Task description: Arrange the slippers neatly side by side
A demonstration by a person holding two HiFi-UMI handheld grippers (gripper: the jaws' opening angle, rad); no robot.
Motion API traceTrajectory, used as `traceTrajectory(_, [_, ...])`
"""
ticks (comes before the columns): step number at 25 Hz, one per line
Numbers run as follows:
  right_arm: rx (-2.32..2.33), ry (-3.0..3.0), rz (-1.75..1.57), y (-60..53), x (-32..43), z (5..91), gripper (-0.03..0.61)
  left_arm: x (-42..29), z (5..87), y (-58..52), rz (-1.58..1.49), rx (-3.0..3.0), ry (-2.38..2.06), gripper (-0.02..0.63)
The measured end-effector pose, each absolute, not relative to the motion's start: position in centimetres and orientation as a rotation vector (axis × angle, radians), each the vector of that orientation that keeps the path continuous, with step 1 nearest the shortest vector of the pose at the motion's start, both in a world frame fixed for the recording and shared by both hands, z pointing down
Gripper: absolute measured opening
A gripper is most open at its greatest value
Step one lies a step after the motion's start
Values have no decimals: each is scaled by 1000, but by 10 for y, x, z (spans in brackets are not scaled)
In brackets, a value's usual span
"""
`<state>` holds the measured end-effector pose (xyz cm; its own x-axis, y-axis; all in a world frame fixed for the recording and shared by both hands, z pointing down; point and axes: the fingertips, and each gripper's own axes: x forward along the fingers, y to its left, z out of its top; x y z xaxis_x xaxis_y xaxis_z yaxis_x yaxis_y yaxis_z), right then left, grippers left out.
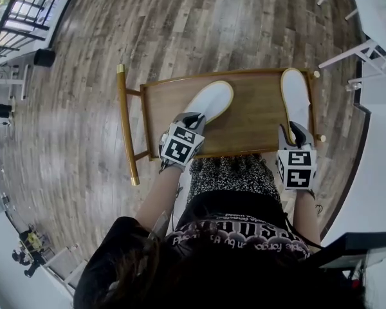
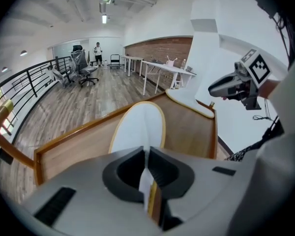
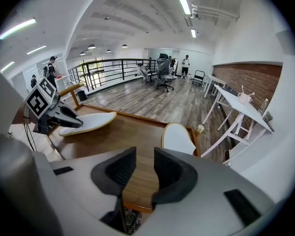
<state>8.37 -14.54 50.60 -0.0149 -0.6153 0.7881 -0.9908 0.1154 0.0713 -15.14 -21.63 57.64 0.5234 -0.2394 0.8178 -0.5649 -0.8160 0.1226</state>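
The left tongs [image 2: 146,168] pinch the thin heel edge of a flat, oval white slipper [image 2: 140,127] with a tan rim, lying slantwise on the glossy, raised-edged wooden table [image 1: 251,118]. The right tongs [image 3: 140,173] stand wide over bare wood, near the second white slipper [image 3: 178,138] by the table's right rim

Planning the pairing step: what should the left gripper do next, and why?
Probably drag the slanted slipper toward the right slipper, turning it parallel: the left gripper is shut on its heel, it lies askew, and a wide stretch of bare tabletop separates the two.
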Motion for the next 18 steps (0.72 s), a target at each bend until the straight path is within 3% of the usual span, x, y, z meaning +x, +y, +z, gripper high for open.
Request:
traceTrajectory(10, [1401, -1956, 598, -167, 135, 489, 114, -83, 570, -210, 1067, 2239, -993, 17])
traceTrajectory(18, [1295, -2037, 528, -165, 198, 485, 114, -11, 572, -200, 790, 1989, -1225, 15])
